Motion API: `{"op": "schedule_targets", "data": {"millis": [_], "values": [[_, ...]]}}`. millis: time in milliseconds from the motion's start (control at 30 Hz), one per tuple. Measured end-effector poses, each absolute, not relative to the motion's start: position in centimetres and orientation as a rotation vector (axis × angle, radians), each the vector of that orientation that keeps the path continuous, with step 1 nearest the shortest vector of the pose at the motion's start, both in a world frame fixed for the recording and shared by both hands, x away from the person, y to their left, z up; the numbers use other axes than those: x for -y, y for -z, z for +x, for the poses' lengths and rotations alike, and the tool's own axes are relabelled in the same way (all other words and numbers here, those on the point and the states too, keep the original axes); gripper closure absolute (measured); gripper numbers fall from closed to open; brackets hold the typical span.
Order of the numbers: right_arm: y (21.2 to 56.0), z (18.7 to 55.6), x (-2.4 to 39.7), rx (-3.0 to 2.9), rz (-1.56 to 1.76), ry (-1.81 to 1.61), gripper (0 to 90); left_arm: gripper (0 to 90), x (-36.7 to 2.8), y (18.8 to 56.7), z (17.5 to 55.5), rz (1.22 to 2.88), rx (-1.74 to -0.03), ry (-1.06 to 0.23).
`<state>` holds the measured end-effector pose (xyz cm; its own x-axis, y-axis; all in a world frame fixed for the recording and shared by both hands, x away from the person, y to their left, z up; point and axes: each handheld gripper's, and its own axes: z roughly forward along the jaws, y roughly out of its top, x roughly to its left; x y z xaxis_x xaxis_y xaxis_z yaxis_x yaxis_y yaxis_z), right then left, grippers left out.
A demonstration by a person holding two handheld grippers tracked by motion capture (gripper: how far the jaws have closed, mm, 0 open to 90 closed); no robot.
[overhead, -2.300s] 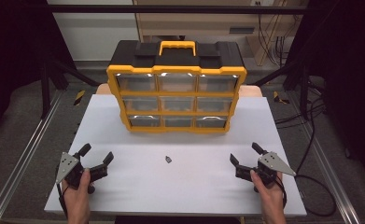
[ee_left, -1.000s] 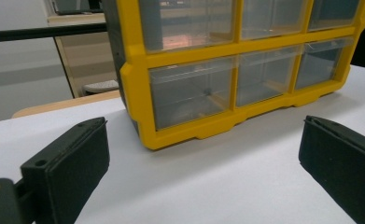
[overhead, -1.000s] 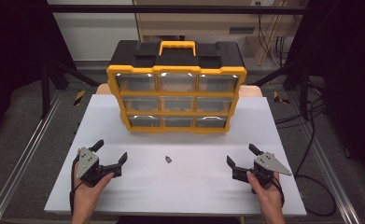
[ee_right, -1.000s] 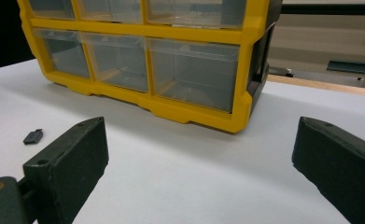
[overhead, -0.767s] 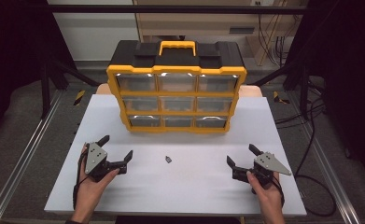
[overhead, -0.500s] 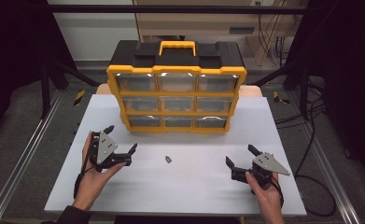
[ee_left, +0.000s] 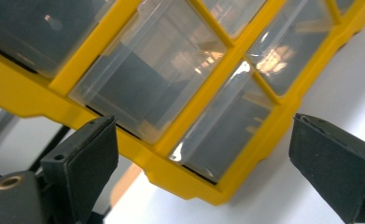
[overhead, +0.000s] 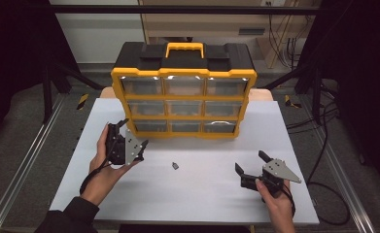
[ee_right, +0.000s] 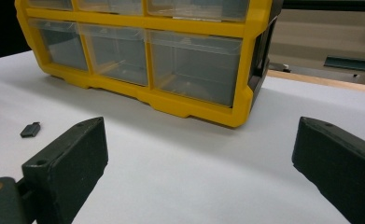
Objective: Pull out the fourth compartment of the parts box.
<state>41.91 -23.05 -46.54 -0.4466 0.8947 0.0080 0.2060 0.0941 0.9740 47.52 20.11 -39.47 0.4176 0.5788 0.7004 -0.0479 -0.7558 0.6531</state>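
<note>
**Entry: drawer organizer, left-hand approach to the bottom row**

High view. Step in hand, as judged: the left gripper is raised toward the lower left corner of the yellow drawer organizer, just ahead of the jaw tips; nothing is gripped yet. Its jaws have just been closing a little but stand wide, with nothing between them. The right gripper rests low on the white table, jaws spread and empty, well short of the organizer. A small dark part lies on the table between the two grippers, apart from both.

Left gripper view. Both black jaws frame the organizer's bottom left drawer: clear plastic front, grey interior, contents not discernible, yellow frame beneath. The drawer sits ahead of the gap, nearer the right jaw, untouched. Next move, as judged: go further forward, centre the drawer's front lip in the gap, then narrow the jaws on it for a pull.

Right gripper view. Jaws wide apart, nothing held. The organizer's bottom right drawer stands beyond the gap; the small dark part lies beyond and outside the left jaw.

Item condition: nine clear drawers in three rows, all shut; black top, yellow handle.
</note>
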Motion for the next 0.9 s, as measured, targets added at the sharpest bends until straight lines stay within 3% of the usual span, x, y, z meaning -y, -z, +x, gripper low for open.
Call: {"op": "schedule_targets", "data": {"millis": [267,633,900], "values": [[46.4,41.8,23.1,-1.738,1.089,-1.396,3.8,17.8,-19.1,39.0,47.8,2.077,-0.374,-1.547],[46.6,41.9,22.9,-1.754,1.078,-1.39,3.7,44.1,-18.2,39.1,49.0,2.076,-0.226,-1.824],[46.6,41.9,22.8,-1.755,1.079,-1.394,3.7,57.6,-18.1,39.0,50.2,2.075,-0.122,-2.011]]}}
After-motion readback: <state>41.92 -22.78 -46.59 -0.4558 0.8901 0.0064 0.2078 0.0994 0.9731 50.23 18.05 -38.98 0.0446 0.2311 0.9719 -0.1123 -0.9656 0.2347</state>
